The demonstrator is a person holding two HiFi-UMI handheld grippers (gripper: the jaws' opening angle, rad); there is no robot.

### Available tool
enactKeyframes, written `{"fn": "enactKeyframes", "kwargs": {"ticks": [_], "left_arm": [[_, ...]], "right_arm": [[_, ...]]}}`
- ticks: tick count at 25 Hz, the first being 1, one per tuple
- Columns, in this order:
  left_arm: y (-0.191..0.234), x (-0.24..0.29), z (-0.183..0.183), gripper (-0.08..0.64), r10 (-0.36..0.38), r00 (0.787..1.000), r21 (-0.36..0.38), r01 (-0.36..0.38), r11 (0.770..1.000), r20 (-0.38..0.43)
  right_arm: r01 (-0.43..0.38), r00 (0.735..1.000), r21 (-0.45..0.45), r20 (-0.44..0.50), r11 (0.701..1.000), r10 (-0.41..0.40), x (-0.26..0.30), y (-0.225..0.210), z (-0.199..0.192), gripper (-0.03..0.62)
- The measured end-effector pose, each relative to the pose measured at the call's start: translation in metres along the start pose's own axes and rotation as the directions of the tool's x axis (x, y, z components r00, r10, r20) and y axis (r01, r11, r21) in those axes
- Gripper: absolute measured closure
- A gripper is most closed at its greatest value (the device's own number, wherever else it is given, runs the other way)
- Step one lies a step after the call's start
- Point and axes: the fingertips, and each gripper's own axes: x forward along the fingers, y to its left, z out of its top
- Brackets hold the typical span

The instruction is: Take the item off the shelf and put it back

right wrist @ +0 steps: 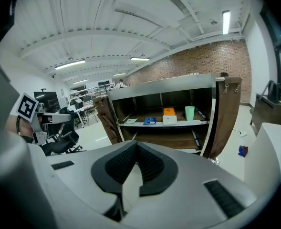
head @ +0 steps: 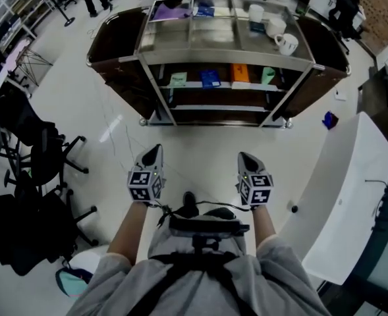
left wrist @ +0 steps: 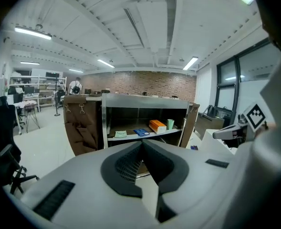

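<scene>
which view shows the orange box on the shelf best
Right gripper view: the orange box sits square-on, top and front face both visible. The left gripper view shows it at an angle; the head view shows only its top.

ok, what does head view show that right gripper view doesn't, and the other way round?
Head view only: the cart's top tray with white mugs and a purple sheet, plus the person's torso.
Right gripper view only: the brick wall, the ceiling lights, and the right claw close up, shut on nothing.
Both: the middle shelf holding the orange box, green cup and blue packet.
</scene>
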Motion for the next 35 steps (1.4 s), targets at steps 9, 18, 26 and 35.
{"fn": "enactKeyframes", "kwargs": {"ticks": [9, 18, 26, 35], "left_arm": [[0.019, 0.054, 0.015, 0.554, -0.039, 0.999, 0.047, 0.04, 0.998, -0.034], [0.004, 0.124, 0.032, 0.554, 0.041, 0.998, 0.106, -0.037, 0.994, -0.039], [0.021, 0.2, 0.039, 0.554, 0.114, 0.99, 0.311, -0.083, 0.947, -0.082], [0.064, 0.295, 0.013, 0.457, 0.095, 0.981, 0.518, 0.008, 0.855, -0.171]], "right_arm": [[-0.006, 1.0, 0.028, -0.017, 1.0, 0.007, 0.043, 0.02, 0.022, 0.583], [-0.108, 0.992, -0.015, -0.07, 0.994, 0.107, 0.092, -0.018, 0.048, 0.583], [-0.211, 0.974, -0.03, -0.093, 0.977, 0.207, 0.14, -0.025, 0.05, 0.583], [-0.202, 0.973, 0.017, -0.115, 0.979, 0.202, 0.191, -0.008, 0.033, 0.583]]}}
